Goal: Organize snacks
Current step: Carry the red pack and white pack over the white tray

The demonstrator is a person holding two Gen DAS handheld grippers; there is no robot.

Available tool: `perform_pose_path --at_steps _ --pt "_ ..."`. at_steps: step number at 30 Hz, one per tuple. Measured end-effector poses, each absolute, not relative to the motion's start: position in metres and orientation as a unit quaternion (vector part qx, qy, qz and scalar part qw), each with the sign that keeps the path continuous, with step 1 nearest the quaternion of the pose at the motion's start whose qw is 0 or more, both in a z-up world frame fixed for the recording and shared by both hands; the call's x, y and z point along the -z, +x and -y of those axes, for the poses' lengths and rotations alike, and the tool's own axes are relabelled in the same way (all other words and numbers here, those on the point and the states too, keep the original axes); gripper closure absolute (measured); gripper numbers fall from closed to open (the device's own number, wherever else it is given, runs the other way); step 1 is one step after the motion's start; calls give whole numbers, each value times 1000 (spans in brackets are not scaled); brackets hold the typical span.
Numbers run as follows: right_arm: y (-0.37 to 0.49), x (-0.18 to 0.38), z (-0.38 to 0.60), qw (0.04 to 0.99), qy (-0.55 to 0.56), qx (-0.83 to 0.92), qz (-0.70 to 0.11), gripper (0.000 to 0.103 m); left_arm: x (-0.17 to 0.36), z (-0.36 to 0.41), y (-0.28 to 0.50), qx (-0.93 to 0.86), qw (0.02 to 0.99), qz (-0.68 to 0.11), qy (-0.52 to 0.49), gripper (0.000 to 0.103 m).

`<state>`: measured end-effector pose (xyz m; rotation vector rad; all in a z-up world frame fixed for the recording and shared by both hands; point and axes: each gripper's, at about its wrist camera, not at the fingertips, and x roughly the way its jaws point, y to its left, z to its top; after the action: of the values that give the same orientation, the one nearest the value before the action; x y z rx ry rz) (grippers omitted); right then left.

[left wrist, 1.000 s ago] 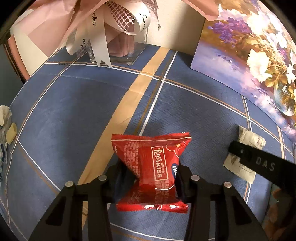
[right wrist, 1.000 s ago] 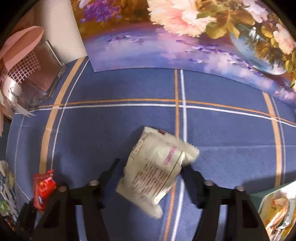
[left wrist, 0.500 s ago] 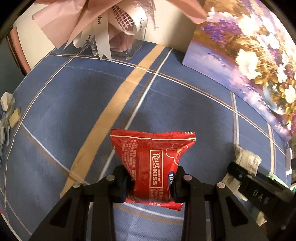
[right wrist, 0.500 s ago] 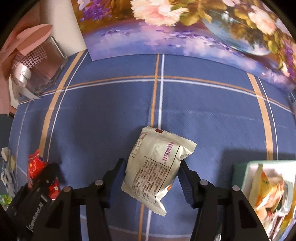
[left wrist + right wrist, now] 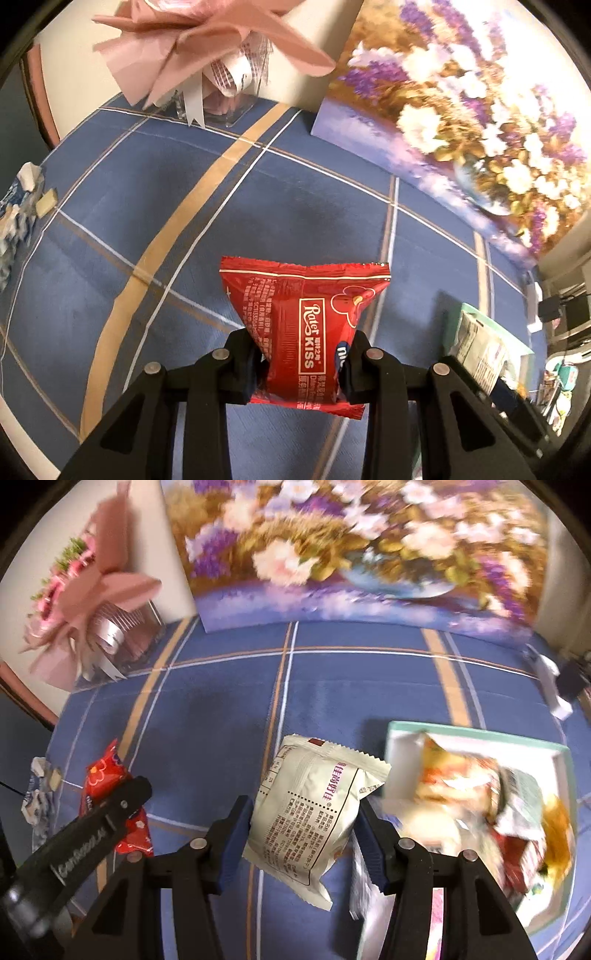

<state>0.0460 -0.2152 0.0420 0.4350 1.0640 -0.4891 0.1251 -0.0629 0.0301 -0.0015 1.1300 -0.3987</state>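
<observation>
the red snack packet point(image 5: 303, 332), glossy foil with crimped ends and white lettering, hangs clear of the counter point(image 5: 258, 206), pinched at its lower half by the left claw point(image 5: 303, 363), whose black jaws are drawn in tight against its sides. the cream snack packet point(image 5: 314, 812), a puffed pillow pack with small printed text, sits the same way in the right claw point(image 5: 304, 836); those jaws have just been narrowing and their blue pads press on both its flanks. it too is off the surface.

just right of the cream packet stands a shallow box with a mint-green rim point(image 5: 480, 734), white inside, heaped with crinkled wrappers in orange, yellow and red; too blurred to count. the left claw shows in the right view as a black arm crossing in front of the red packet.

the counter wears a blue woven cloth with tan bands and thin white lines. at the back leans a flower painting point(image 5: 351, 546), one canvas, and beside it one pink paper bouquet point(image 5: 207, 44) with ribbon in a clear holder. at the far left edge lies a crumpled blue-and-white wrapper point(image 5: 18, 206).
</observation>
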Motion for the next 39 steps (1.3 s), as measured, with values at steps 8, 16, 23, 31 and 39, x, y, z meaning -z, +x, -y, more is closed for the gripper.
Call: perform_pose_path --at_steps 8,16,23,31,39 --pt "-10 -65 204 830 211 247 -454 45 -56 59 76 197 840 -506 -11 68" --pt "-64 -80 206 831 215 281 -430 45 -71 77 33 221 846 -486 10 68" --pt "-97 -79 220 821 225 302 -429 45 -86 96 7 243 851 -464 33 68" --pt "-112 -85 237 819 233 314 -420 45 -88 121 -17 268 848 -452 65 67" --pt "-143 -81 279 794 269 354 -415 45 -75 156 -44 300 832 -454 111 67"
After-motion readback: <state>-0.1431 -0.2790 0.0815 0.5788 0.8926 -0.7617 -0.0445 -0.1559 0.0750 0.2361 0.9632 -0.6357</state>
